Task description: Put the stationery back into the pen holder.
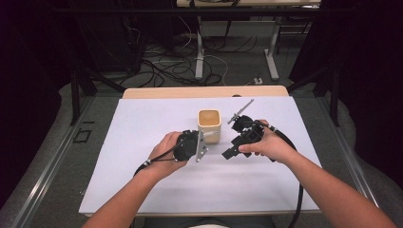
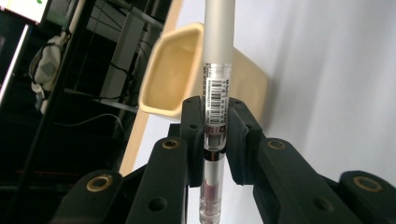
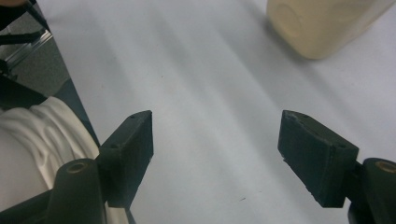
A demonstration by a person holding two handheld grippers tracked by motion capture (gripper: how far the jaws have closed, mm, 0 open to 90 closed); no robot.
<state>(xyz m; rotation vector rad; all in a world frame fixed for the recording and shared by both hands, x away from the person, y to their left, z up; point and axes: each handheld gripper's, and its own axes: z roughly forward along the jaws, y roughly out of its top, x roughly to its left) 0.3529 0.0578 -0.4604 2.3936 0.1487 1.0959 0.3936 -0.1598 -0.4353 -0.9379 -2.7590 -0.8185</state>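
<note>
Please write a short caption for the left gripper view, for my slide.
Left gripper shut on a clear-barrelled pen, with a cream square cup on the white table beyond.

A barcode label with print too small to read sits on the pen [image 2: 215,93].

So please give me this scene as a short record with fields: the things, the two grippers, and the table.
held thing: pen, clear barrel with barcode, grey cap
left gripper: shut on the pen
right gripper: open, nothing between its fingers
container: cream cup, upright, open top, standing on the sheet
surface: white sheet on the table
pen and cup: apart; pen in front of the cup's opening
</note>
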